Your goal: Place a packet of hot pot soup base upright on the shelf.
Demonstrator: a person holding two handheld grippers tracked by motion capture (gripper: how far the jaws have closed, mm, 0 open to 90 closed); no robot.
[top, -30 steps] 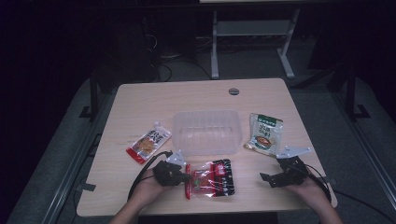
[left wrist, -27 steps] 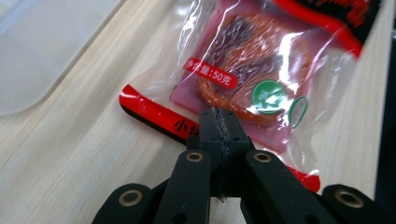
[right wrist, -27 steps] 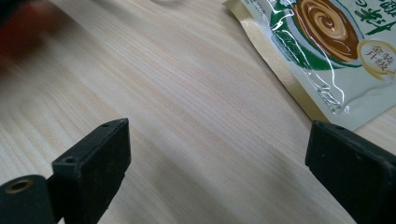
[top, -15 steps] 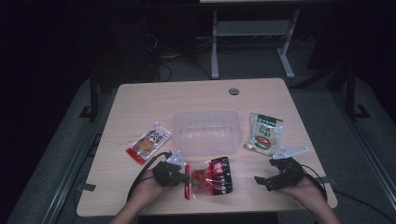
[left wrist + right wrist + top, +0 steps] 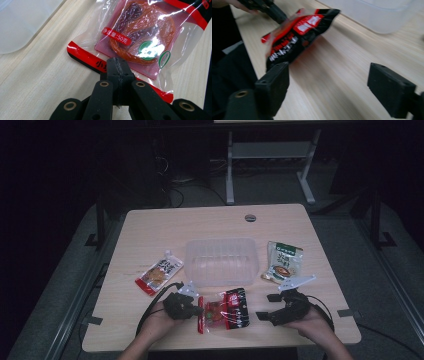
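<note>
A red and black snack packet point(image 5: 226, 308) with a clear window lies near the table's front edge, its far end lifted off the wood in the right gripper view point(image 5: 298, 32). My left gripper point(image 5: 199, 310) is shut on the packet's red bottom seam point(image 5: 100, 65). The right gripper point(image 5: 268, 306) stands open just right of the packet, with bare table between its jaws point(image 5: 328, 85). A clear plastic tub point(image 5: 221, 260) sits behind the packet at the table's middle.
An orange snack packet point(image 5: 159, 272) lies left of the tub and a green and white packet point(image 5: 283, 261) lies to its right. A round cable hole point(image 5: 250, 217) marks the far side of the wooden table point(image 5: 150, 230). Dark floor and a metal frame lie beyond.
The red and black packet has shifted and tilted, its right end rising off the table in the left gripper's hold. The right gripper has edged left toward the packet, still open.
</note>
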